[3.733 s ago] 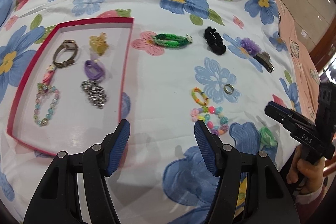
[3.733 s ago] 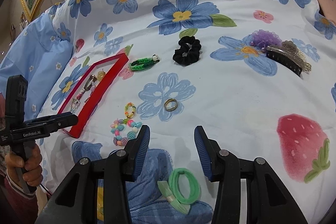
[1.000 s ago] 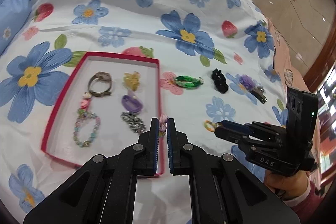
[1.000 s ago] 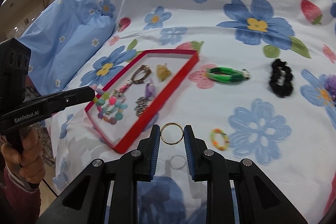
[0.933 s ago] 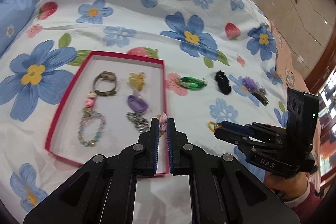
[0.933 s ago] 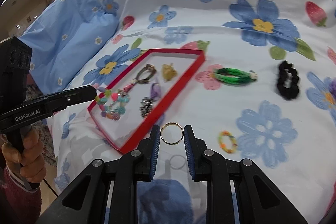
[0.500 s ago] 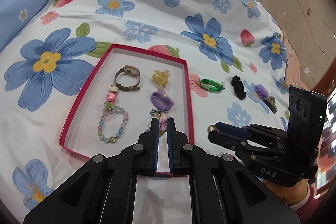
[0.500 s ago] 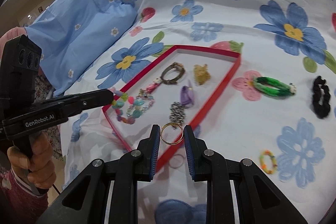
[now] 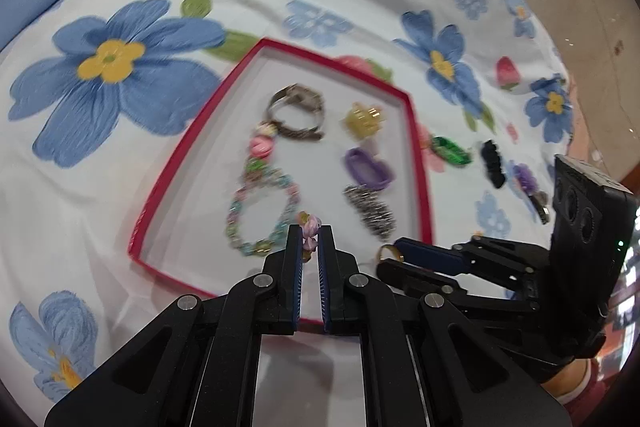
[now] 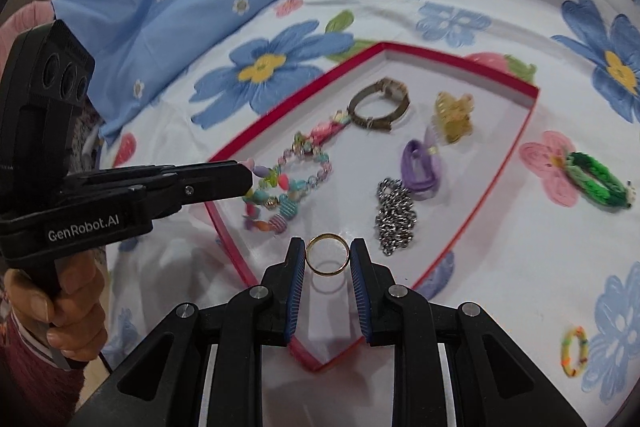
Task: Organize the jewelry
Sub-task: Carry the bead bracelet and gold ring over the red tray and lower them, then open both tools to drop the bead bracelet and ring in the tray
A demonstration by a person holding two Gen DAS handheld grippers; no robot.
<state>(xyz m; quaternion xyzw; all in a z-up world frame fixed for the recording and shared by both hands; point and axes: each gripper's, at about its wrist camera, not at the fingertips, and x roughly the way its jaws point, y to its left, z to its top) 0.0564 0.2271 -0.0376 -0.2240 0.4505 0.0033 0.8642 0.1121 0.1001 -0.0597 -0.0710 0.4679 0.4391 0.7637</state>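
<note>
From the left wrist, the left gripper (image 9: 310, 241) is clamped on a colourful bead bracelet (image 9: 309, 227) and hangs over the near end of the red tray (image 9: 173, 169) — the delivery step, I judge — beside the pastel bead bracelet (image 9: 262, 211) and silver chain (image 9: 370, 209) lying inside. From the right wrist, the right gripper (image 10: 327, 259) pinches a gold ring (image 10: 327, 255) upright between its pads above the tray's near corner, with the watch (image 10: 379, 103), yellow claw clip (image 10: 454, 115) and purple hair tie (image 10: 420, 165) further in. Next, each load likely needs lowering onto bare tray floor — clear of the chain — before letting go.
</note>
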